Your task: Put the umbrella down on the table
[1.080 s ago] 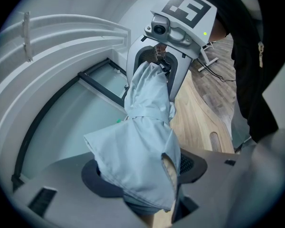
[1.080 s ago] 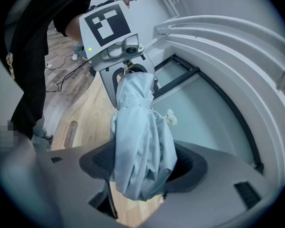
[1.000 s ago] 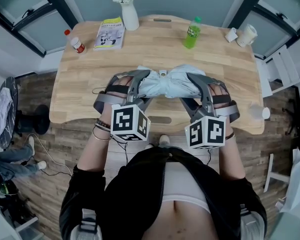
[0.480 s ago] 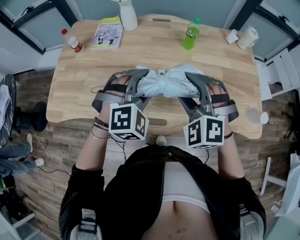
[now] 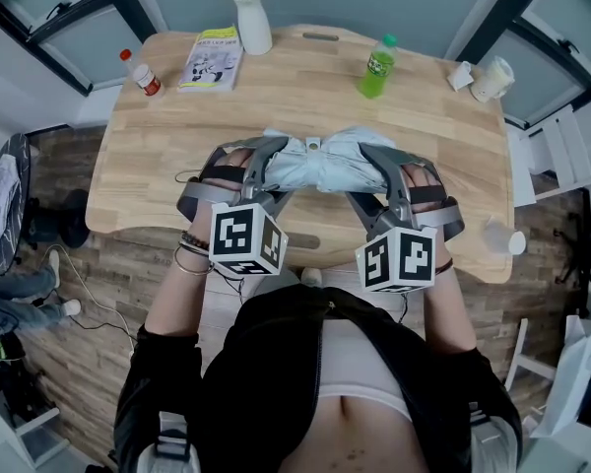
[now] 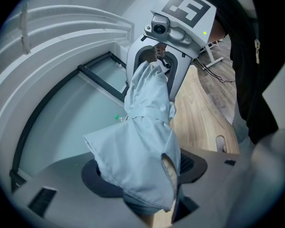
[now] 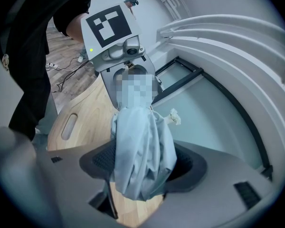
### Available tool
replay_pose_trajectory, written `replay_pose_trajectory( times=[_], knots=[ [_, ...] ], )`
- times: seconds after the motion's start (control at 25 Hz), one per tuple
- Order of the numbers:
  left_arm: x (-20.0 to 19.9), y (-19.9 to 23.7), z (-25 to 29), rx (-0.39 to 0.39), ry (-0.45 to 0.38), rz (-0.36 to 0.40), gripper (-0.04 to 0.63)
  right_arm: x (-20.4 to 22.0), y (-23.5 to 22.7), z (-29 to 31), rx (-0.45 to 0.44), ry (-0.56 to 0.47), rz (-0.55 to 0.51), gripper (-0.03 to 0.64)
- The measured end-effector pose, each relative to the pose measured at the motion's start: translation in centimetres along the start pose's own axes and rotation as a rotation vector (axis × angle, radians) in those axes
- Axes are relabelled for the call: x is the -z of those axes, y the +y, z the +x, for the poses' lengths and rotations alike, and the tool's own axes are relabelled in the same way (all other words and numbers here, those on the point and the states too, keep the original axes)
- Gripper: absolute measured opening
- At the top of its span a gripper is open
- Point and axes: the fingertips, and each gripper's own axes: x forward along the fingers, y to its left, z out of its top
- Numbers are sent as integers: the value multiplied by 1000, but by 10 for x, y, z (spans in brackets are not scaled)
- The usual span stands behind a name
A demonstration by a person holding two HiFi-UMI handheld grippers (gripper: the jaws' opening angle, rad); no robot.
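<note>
item 1, umbrella [image 5: 320, 161]: pale blue-grey and folded, with the fabric bunched and bound by a strap. it lies crosswise in front of you, roughly level, over the near half of the table [image 5: 167, 136]. your two tools carry it between them. from above you cannot tell whether its underside touches the wood. in both gripper views bare tabletop shows below the cloth.

item 2, left gripper [image 5: 268, 166]: clamped on the umbrella's left end. the left gripper view shows loose folds filling the gap and both dark pads pressed into the fabric. the jaws stand wide around the bundle.

item 3, right gripper [image 5: 376, 168]: clamped on the umbrella's right end in the same way. the right gripper view shows the cloth pinched between the pads and hanging a little below them. the other tool shows at the far end of the bundle.

item 4, far edge of the table, left to right:
- small bottle [image 5: 142, 75] with a red cap
- booklet [image 5: 211, 59] lying flat
- white vase [image 5: 253, 26] with white flowers
- green bottle [image 5: 377, 67], upright
- small white cup [image 5: 459, 74] just beside a paper cup [image 5: 492, 77], at the right corner

all of these stand well apart from the umbrella.
</note>
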Motion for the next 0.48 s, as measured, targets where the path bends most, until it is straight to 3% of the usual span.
replay_pose_trajectory(
  times=[0.48],
  knots=[
    [15, -2, 12, 25, -1, -6, 285, 1, 7, 19, -21, 2, -6, 314]
  ],
)
